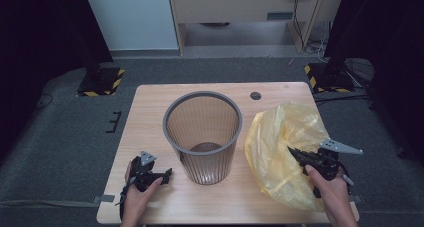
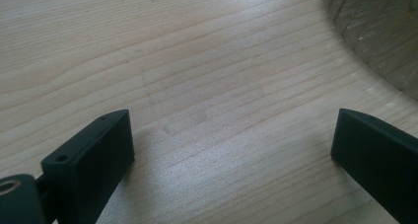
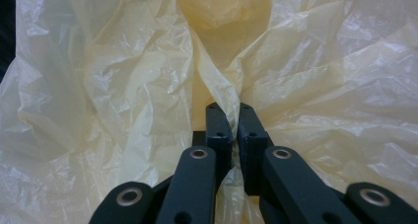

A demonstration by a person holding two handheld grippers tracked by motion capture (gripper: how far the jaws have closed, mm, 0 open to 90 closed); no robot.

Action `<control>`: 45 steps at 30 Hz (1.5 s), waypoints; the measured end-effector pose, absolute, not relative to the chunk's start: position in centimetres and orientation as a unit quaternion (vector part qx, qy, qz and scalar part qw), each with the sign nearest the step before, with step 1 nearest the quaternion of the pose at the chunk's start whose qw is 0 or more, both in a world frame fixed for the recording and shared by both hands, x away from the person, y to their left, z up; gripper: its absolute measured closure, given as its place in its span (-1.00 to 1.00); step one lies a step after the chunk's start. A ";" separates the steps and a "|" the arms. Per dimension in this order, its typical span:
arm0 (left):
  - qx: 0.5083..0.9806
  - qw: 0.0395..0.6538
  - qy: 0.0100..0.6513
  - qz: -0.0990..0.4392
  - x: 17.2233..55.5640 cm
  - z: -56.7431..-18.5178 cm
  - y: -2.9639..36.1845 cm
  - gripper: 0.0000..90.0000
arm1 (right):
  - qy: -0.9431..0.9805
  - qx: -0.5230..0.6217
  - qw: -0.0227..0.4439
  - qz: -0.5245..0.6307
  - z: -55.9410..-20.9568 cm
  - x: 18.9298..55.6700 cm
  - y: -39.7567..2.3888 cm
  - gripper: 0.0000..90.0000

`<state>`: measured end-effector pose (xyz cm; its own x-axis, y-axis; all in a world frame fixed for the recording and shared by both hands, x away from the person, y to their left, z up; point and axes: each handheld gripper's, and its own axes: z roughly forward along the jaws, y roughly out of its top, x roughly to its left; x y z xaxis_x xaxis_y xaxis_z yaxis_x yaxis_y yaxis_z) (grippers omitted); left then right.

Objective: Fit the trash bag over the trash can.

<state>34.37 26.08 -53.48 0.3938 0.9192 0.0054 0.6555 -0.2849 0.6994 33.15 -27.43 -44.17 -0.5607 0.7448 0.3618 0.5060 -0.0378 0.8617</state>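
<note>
While the wooden counter (image 1: 150, 107) takes up the middle of the high view, the crumpled yellow plastic bag (image 1: 280, 147) spreads over its right part, bulging up toward the right centre of the frame and reaching down to the counter's near edge at the lower right. Just left of the bag, in the centre of the frame, stands the grey mesh wastebasket (image 1: 202, 137), upright with its open mouth up; its curved wall also shows in the upper right corner of the left gripper view (image 2: 379, 31). At the lower right of the high view, the right gripper (image 1: 291, 151) reaches into the bag's side, and in the right gripper view its fingers (image 3: 217, 130) are pressed together on a gathered fold of the yellow film (image 3: 148, 86) near the middle of the frame. At the lower left of the high view, the left gripper (image 1: 169, 173) sits low over the counter, pointing toward the wastebasket, its fingers (image 2: 93, 160) spread wide apart over bare wood (image 2: 197, 86) with nothing between them.
</note>
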 end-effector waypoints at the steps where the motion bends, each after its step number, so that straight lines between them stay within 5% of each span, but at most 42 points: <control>1: 0.774 0.314 0.509 0.210 34.4 -53.5 26.1 -0.95 | 0.685 0.456 0.107 0.557 -44.2 33.2 -27.4 0.93; 45: 0.774 0.314 0.509 0.210 34.4 -53.5 26.1 -0.95 | 0.675 0.379 0.126 0.621 -35.3 31.0 -25.3 0.93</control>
<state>34.37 26.09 -53.48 0.3944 0.9189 0.0048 0.6557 -0.2851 0.6991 31.05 -25.34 -35.31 -0.6810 0.6681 0.2998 0.3542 -0.0577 0.9334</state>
